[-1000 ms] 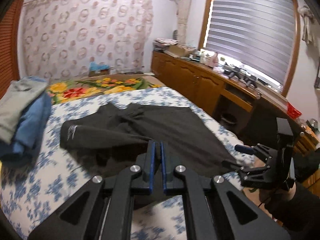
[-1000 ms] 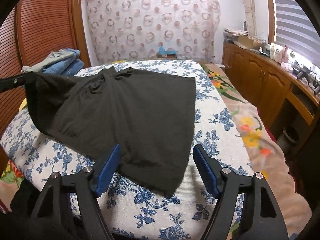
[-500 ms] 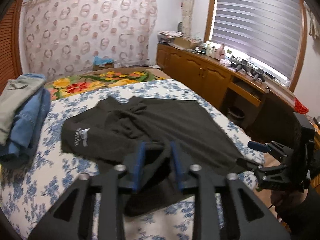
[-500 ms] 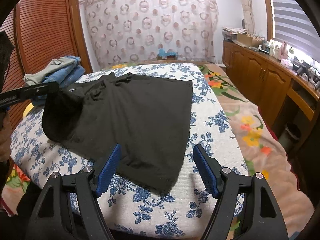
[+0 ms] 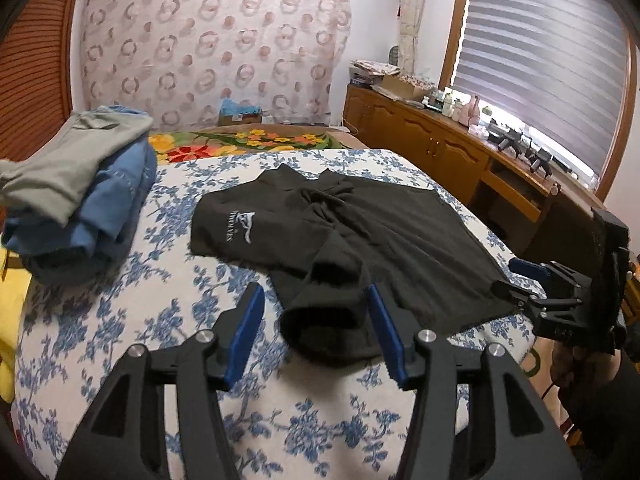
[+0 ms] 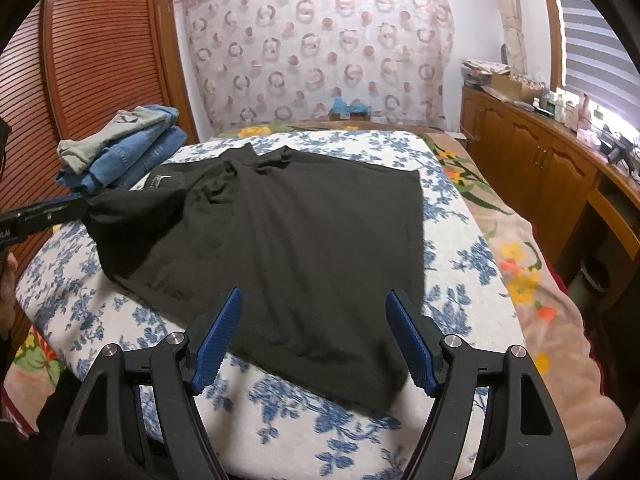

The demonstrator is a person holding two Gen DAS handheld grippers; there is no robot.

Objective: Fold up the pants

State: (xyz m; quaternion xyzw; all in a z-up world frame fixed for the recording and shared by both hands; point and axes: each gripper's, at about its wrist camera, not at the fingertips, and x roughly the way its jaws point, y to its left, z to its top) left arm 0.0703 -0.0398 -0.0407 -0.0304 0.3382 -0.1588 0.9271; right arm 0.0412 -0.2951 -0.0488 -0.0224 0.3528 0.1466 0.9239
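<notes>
Black pants [image 5: 360, 236] with a white logo lie spread on the blue-flowered bed [image 5: 120, 320]. They also fill the middle of the right wrist view [image 6: 304, 240]. My left gripper [image 5: 314, 328] is open, its blue pads either side of a bunched leg end lying on the bed. In the right wrist view the left gripper [image 6: 60, 212] touches that bunched end at the left. My right gripper [image 6: 314, 334] is open and empty above the pants' near hem. It also shows at the right of the left wrist view [image 5: 560, 296].
A stack of folded jeans and a grey garment [image 5: 80, 196] lies at the bed's left side [image 6: 120, 148]. A wooden cabinet with clutter [image 5: 460, 148] runs along the right under a blinded window. A louvred wooden door [image 6: 92, 60] stands left.
My left gripper has opened and let go of the black leg end, which has dropped onto the bed. The right gripper stays open over the near hem.
</notes>
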